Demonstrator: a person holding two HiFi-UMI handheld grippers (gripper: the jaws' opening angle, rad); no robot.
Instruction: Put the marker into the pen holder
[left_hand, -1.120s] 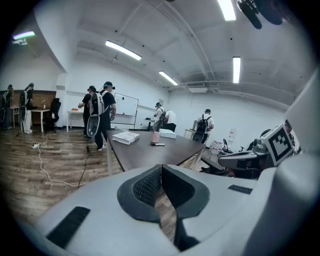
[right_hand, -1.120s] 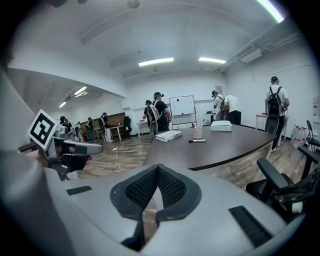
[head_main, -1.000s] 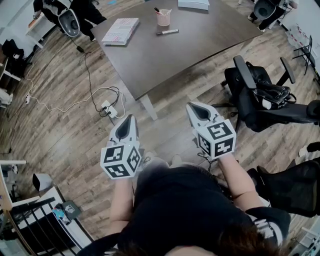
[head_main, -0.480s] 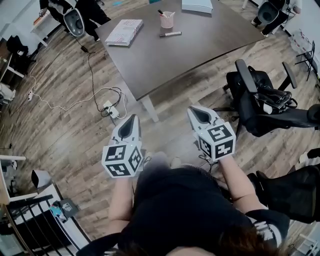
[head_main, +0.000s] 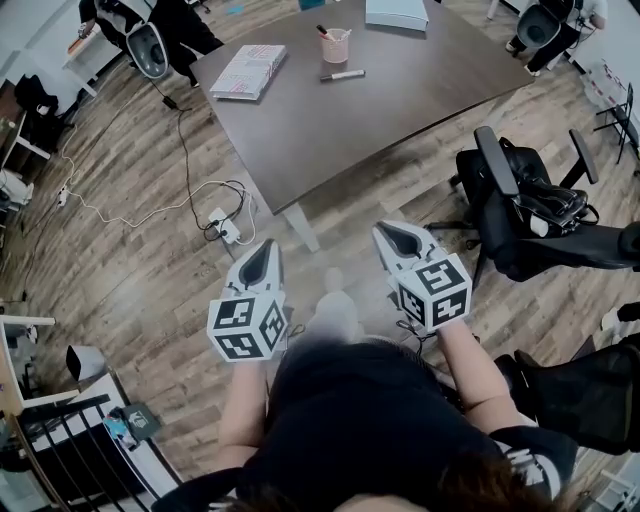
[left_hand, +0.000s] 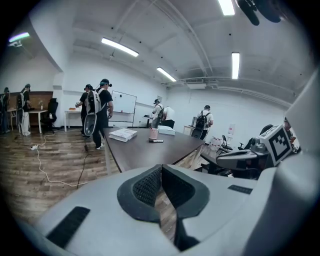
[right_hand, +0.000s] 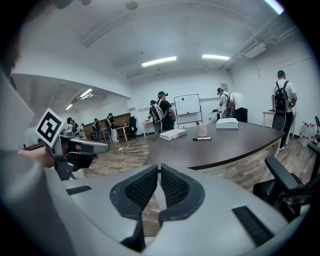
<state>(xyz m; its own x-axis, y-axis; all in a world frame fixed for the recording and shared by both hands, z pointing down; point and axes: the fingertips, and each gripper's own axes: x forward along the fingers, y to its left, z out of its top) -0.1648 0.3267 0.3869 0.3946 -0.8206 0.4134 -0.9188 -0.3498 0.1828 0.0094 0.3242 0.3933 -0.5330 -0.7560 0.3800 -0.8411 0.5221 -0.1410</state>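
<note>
A black marker (head_main: 342, 75) lies on the dark table (head_main: 400, 95) at the far side, just in front of a pink pen holder (head_main: 334, 45) with a pen in it. The marker (right_hand: 202, 138) and holder (right_hand: 201, 130) also show far off in the right gripper view, and small in the left gripper view as holder (left_hand: 153, 133) and marker (left_hand: 157, 141). My left gripper (head_main: 262, 254) and right gripper (head_main: 396, 235) hang over the wood floor, well short of the table. Both are shut and hold nothing.
A white book (head_main: 246, 72) lies on the table's left part and a white box (head_main: 396, 13) at its far edge. A black office chair (head_main: 530, 215) stands to the right. Cables and a power strip (head_main: 228, 230) lie on the floor. Several people stand at the back.
The view has shifted a little toward the table. Both grippers stay shut and keep their places side by side.
</note>
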